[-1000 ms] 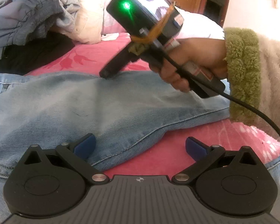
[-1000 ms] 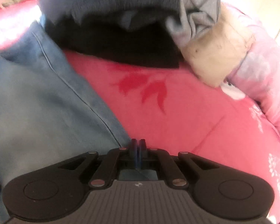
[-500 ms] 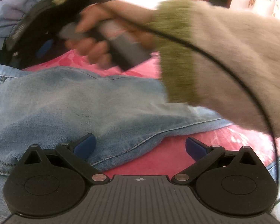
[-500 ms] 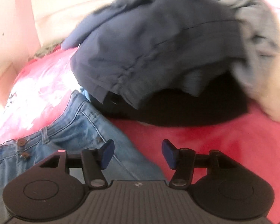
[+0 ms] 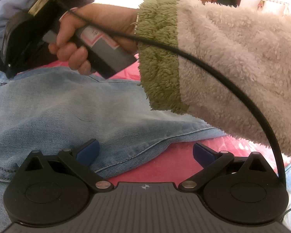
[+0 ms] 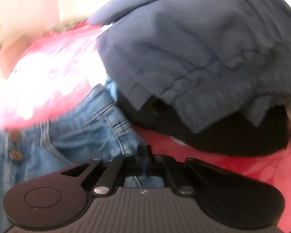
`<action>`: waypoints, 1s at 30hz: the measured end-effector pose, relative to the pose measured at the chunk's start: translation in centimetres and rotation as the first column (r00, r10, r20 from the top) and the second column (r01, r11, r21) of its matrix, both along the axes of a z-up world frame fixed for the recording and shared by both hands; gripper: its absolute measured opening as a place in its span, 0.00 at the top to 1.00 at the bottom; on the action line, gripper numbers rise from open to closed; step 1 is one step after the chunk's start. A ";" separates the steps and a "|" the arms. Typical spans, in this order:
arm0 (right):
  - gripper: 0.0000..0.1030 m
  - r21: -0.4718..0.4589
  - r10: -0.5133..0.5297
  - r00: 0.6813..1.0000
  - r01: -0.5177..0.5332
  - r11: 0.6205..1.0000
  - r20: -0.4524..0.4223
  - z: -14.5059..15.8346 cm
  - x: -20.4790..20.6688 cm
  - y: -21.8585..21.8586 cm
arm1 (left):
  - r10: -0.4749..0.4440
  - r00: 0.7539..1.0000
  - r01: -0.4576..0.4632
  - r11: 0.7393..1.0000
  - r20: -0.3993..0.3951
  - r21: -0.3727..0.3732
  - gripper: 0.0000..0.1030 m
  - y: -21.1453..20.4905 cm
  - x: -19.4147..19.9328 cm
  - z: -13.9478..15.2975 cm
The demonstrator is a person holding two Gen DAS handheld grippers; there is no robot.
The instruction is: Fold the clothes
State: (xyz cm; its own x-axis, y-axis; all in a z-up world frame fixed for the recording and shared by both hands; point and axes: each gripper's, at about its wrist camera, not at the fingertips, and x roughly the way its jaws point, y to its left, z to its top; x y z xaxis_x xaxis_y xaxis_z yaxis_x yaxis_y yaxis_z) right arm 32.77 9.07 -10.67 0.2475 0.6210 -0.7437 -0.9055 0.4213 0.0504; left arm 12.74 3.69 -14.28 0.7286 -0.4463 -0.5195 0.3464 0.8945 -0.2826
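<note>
Under the closing right tongs (image 6: 143,151) lie the jeans (image 6: 83,132).

Jeans (image 5: 71,112) cut off by the left and bottom edges, one stretch hidden under a fleece sleeve (image 5: 232,62). Right tongs (image 5: 8,69) mostly hidden behind hand (image 5: 83,38) and housing, tips unreadable here. In the right wrist view, whole picture smeared: jeans buttons (image 6: 14,145) blurred, dark pile (image 6: 194,48) cut off at top and right. Right tongs (image 6: 144,151) closing, tips almost together; whether denim lies between them, impossible to tell.
</note>
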 end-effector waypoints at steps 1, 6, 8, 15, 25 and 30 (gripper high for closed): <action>0.60 0.018 -0.009 1.000 0.010 1.000 -0.024 0.2 0.4 -0.3 | 0.000 1.000 0.000 1.000 0.000 0.000 0.00 0.0 0.0 0.0; 0.35 0.017 0.033 0.994 -0.032 0.999 -0.101 -0.6 1.1 -0.7 | 0.000 1.000 0.000 1.000 0.000 0.000 0.00 0.0 0.0 0.0; 0.35 -0.049 0.023 0.997 -0.027 0.998 -0.078 -1.8 1.0 -0.2 | 0.000 1.000 0.000 1.000 0.000 -0.001 0.00 0.0 0.1 0.0; 0.80 -0.017 0.118 0.979 -0.117 0.993 0.164 -0.4 -2.5 -0.8 | 0.001 1.000 -0.001 1.000 0.001 0.000 0.00 0.0 0.1 0.1; 0.51 -0.012 0.055 0.960 -0.054 0.998 0.275 -1.9 -2.0 -1.8 | 0.002 1.000 -0.002 1.000 0.000 0.011 0.00 -0.2 0.3 0.2; 0.38 0.109 -0.087 0.972 0.065 0.992 0.218 3.6 -1.3 -9.8 | 0.002 1.000 -0.002 1.000 -0.001 0.011 0.00 -0.2 0.4 0.2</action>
